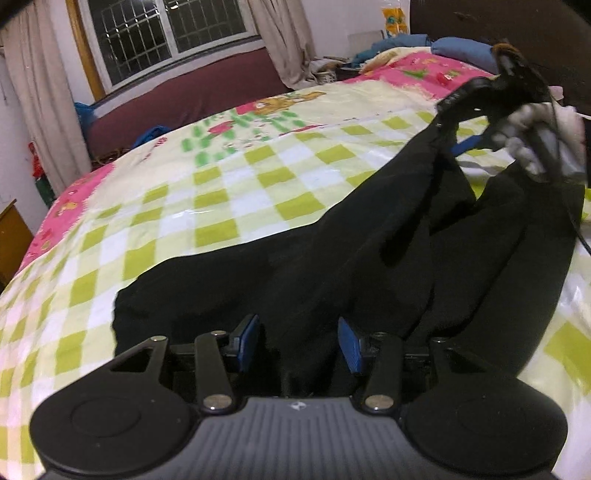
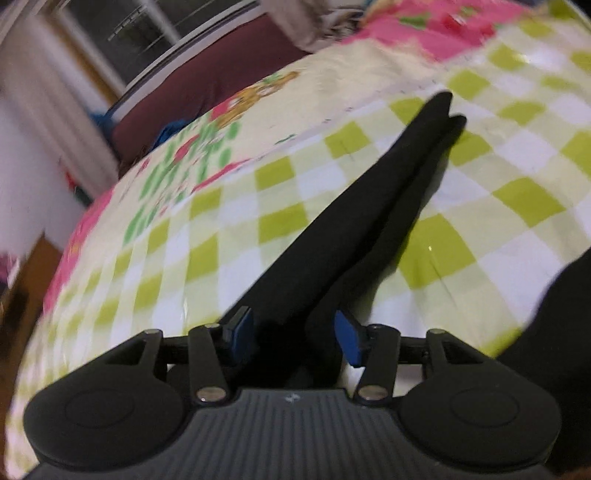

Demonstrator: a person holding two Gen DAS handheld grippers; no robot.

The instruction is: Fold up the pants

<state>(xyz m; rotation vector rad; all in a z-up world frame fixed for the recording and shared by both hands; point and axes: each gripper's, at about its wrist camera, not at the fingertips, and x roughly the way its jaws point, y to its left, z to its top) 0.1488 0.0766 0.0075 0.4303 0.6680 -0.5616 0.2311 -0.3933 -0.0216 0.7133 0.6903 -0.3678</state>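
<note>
Black pants (image 1: 332, 258) lie stretched across the checked bed sheet (image 1: 184, 206). My left gripper (image 1: 299, 343) sits low over the near end, and bunched black cloth fills the gap between its blue pads (image 1: 247, 341). At the upper right a gloved hand (image 1: 528, 125) holds my right gripper (image 1: 454, 125), which lifts the far part of the pants off the bed. In the blurred right wrist view, my right gripper (image 2: 295, 339) has black cloth between its pads (image 2: 242, 336). Two narrow pant legs (image 2: 369, 206) run taut from it across the sheet (image 2: 184, 236).
The bed stretches far to the left and back. A maroon padded bench (image 1: 184, 99) stands under a barred window (image 1: 166, 33), with curtains either side. Blue pillows (image 1: 461, 51) lie at the head. A wooden cabinet (image 1: 11, 236) stands left. A dark mass (image 2: 554, 314) fills the right edge.
</note>
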